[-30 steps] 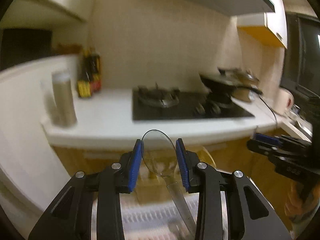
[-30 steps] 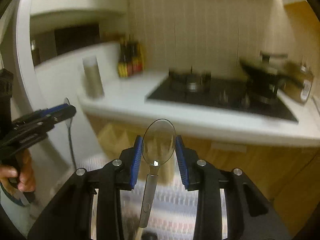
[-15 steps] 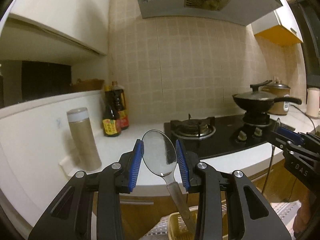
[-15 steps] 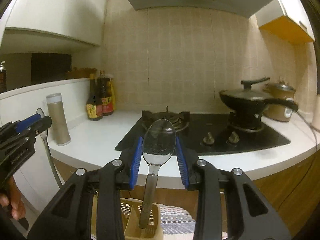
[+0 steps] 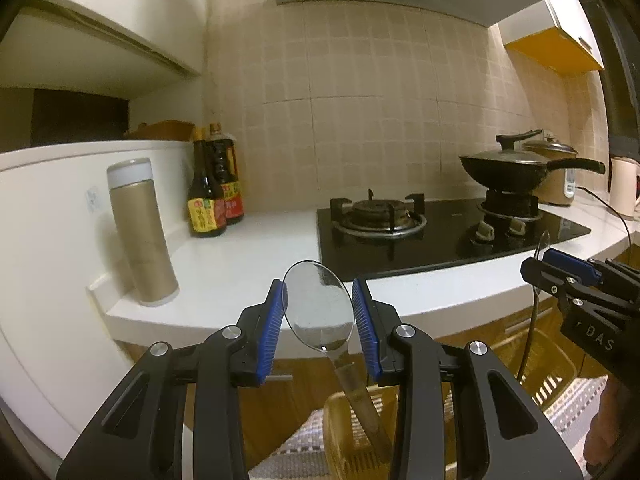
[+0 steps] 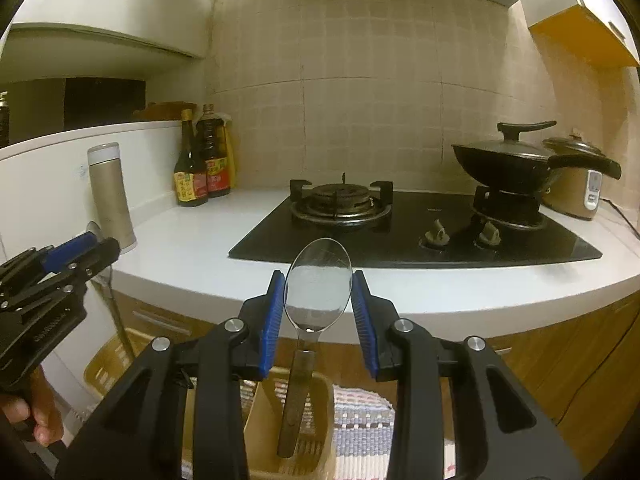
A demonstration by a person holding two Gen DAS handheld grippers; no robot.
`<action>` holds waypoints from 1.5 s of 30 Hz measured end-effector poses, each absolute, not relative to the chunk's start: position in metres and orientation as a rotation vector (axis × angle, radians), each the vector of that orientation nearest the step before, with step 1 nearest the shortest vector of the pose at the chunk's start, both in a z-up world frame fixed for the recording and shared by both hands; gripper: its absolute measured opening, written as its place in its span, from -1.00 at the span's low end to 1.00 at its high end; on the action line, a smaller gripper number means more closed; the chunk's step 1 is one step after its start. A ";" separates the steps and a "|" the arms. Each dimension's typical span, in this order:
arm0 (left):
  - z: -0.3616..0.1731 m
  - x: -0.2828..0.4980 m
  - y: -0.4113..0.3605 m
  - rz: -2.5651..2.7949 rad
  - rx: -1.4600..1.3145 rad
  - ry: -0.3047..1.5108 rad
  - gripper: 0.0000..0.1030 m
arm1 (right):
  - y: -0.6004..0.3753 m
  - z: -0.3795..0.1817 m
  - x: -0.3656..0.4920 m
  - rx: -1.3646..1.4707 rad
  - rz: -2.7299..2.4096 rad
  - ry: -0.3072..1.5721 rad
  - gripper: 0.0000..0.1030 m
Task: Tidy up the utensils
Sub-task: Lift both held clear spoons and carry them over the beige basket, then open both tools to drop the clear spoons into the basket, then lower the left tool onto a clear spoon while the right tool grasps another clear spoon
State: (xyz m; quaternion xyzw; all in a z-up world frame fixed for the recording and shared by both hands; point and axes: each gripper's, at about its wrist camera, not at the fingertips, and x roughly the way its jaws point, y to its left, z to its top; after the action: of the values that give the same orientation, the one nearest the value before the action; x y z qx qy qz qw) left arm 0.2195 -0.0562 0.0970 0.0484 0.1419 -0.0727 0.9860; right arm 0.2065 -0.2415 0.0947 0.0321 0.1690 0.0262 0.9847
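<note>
Left wrist: jaws clamp a spoon point(image 5: 318, 304) by its bowl.

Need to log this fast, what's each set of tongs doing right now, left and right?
Left tongs: closed on a spoon by its bowl.
Right tongs: closed on another spoon, handle hanging into the basket.

A home kitchen: gas hob point(image 5: 448, 232), wok point(image 5: 516, 168), tiled wall point(image 5: 360, 112).

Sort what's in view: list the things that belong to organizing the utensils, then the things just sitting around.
Job:
left gripper, its spoon
right gripper, its spoon
yellow basket

Lying about:
flask
sauce bottles
stove
wok
rice cooker
</note>
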 end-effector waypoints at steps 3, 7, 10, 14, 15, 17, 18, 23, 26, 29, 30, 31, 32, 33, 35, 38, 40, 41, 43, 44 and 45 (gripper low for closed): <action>0.096 0.215 -0.055 -0.169 0.090 0.299 -0.26 | -0.242 0.094 0.201 0.075 0.083 0.360 -0.39; 0.100 0.202 -0.053 -0.185 0.091 0.307 -0.15 | -0.248 0.099 0.186 0.108 0.130 0.385 -0.11; 0.106 0.190 -0.047 -0.217 0.064 0.330 -0.04 | -0.250 0.104 0.173 0.116 0.156 0.406 -0.11; 0.118 0.168 -0.035 -0.274 0.005 0.358 -0.02 | -0.251 0.112 0.153 0.105 0.152 0.430 -0.11; 0.120 0.163 -0.033 -0.287 -0.007 0.367 -0.02 | -0.251 0.115 0.146 0.101 0.147 0.443 -0.11; 0.126 0.153 -0.029 -0.315 -0.026 0.392 -0.02 | -0.251 0.119 0.137 0.100 0.144 0.469 -0.11; 0.129 0.149 -0.029 -0.329 -0.032 0.405 -0.02 | -0.251 0.121 0.132 0.098 0.137 0.489 -0.11; 0.132 0.130 -0.030 -0.380 -0.034 0.481 -0.02 | -0.254 0.124 0.114 0.108 0.127 0.582 -0.11; 0.127 0.121 -0.037 -0.405 -0.015 0.538 -0.02 | -0.258 0.118 0.105 0.105 0.122 0.646 -0.11; 0.116 0.113 -0.045 -0.423 0.019 0.589 -0.02 | -0.262 0.105 0.100 0.105 0.129 0.729 -0.11; 0.113 0.111 -0.047 -0.425 0.029 0.602 -0.02 | -0.264 0.099 0.099 0.109 0.134 0.759 -0.11; 0.109 0.109 -0.049 -0.427 0.041 0.617 -0.02 | -0.264 0.095 0.099 0.112 0.141 0.784 -0.11; 0.102 0.108 -0.052 -0.429 0.055 0.637 -0.02 | -0.265 0.089 0.098 0.115 0.148 0.808 -0.11; 0.096 0.107 -0.055 -0.430 0.065 0.657 -0.02 | -0.265 0.084 0.098 0.116 0.153 0.834 -0.11; 0.082 0.108 -0.060 -0.432 0.080 0.702 -0.02 | -0.263 0.068 0.097 0.112 0.165 0.897 -0.11; 0.055 0.113 -0.066 -0.443 0.086 0.794 -0.03 | -0.256 0.043 0.096 0.116 0.221 0.997 -0.11; 0.037 0.120 -0.068 -0.454 0.073 0.857 -0.10 | -0.250 0.025 0.094 0.120 0.258 1.058 -0.11; 0.023 0.124 -0.069 -0.463 0.068 0.899 -0.12 | -0.247 0.019 0.092 0.121 0.270 1.078 -0.11; 0.005 0.130 -0.072 -0.468 0.066 0.948 -0.21 | -0.240 0.007 0.088 0.104 0.286 1.102 -0.11; -0.005 0.133 -0.074 -0.466 0.071 0.977 -0.21 | -0.237 0.002 0.086 0.091 0.292 1.106 -0.11; -0.014 0.136 -0.076 -0.463 0.075 0.999 -0.24 | -0.234 -0.002 0.083 0.081 0.298 1.109 -0.11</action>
State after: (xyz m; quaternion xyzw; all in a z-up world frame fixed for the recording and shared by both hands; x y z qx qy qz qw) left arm 0.1357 -0.0765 -0.0143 0.0356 0.4745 -0.2198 0.8517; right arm 0.0835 -0.2339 -0.0016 0.0382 0.5244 0.1407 0.8389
